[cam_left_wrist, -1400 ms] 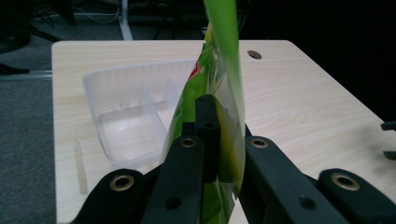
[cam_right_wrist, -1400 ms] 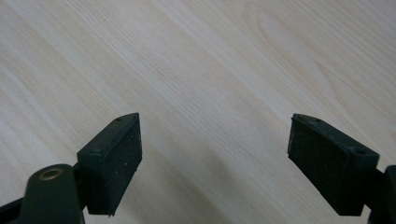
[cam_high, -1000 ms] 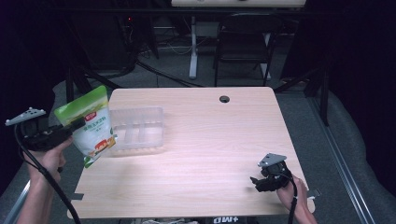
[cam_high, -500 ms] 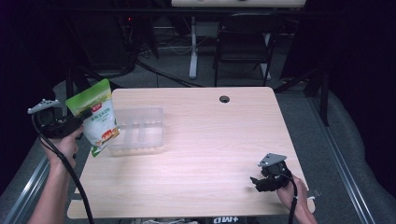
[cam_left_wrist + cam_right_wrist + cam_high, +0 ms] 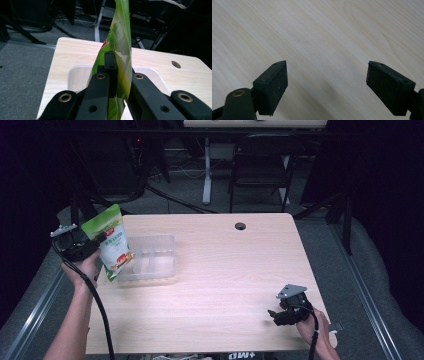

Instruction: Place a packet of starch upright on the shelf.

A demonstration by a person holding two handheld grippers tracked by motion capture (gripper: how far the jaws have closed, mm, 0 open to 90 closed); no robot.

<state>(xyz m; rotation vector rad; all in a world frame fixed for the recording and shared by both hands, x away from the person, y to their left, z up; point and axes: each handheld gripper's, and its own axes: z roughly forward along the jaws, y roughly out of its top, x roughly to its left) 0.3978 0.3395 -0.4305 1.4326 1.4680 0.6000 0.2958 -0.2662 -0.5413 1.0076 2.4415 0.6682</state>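
Between the clenched jaws of the left gripper [image 5: 95,245] a flat green snack pouch [image 5: 111,240] is pinched edge-on and held upright over the left end of a clear, ribbed plastic tray [image 5: 155,262], presumably so that it can be lowered in. That tray is set by the left edge of the pale wood-grain table [image 5: 225,270]. Near the front right corner, the right gripper [image 5: 327,87] is rested idle, its matte black pads spread and holding nothing.
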